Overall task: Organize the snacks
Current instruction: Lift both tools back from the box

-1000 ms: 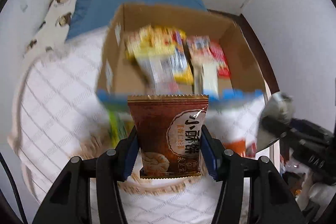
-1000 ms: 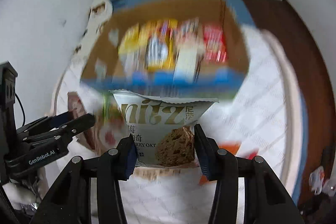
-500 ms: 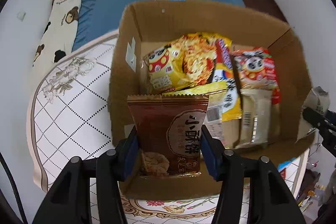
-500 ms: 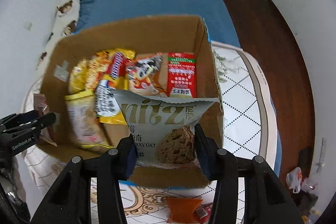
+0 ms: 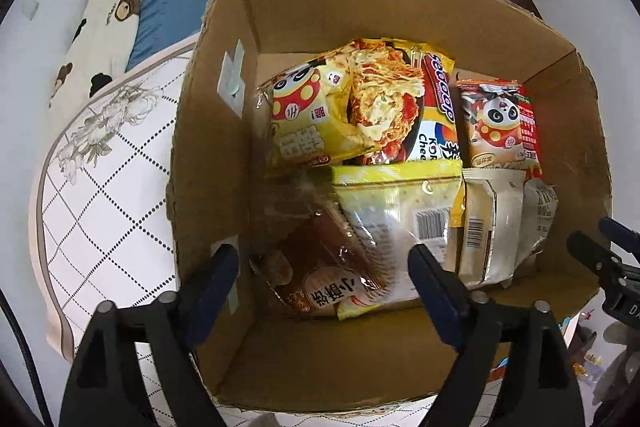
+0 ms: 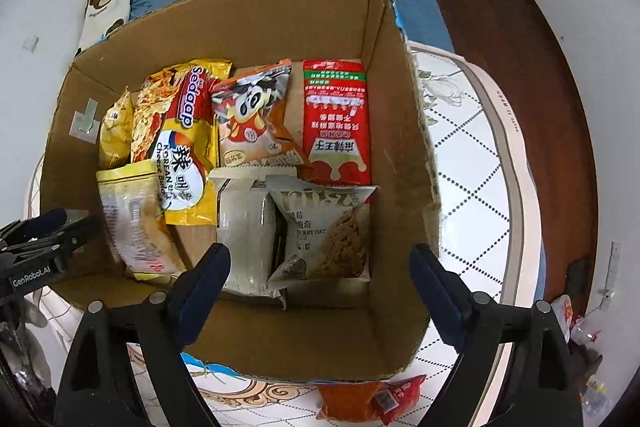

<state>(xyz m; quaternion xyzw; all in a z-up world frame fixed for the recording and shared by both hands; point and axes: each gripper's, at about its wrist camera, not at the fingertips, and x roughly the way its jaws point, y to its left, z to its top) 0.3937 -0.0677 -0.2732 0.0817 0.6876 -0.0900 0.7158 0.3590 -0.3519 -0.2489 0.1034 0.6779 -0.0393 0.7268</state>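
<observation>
- The left gripper (image 5: 322, 263) hangs over the near left of the cardboard box (image 5: 224, 163), its jaws just sprung wide; the brown biscuit packet (image 5: 328, 283) lies blurred below them, touched by neither pad.
- The right gripper (image 6: 320, 259) has likewise just let go, fingers spread over the near right of the box (image 6: 404, 155); the grey oat-cookie packet (image 6: 332, 231) rests on the floor inside, against a pale packet (image 6: 244, 227).
- Mid-box lies a yellow-topped clear packet (image 5: 404, 211) (barcode up).
- Farther back stand a yellow noodle pack (image 6: 180, 131), an orange panda packet (image 6: 252, 115) and a red packet (image 6: 336, 123).
- Outside, at the near edge, an orange-red packet (image 6: 372, 399) lies on the quilted cover (image 6: 472, 163).
</observation>
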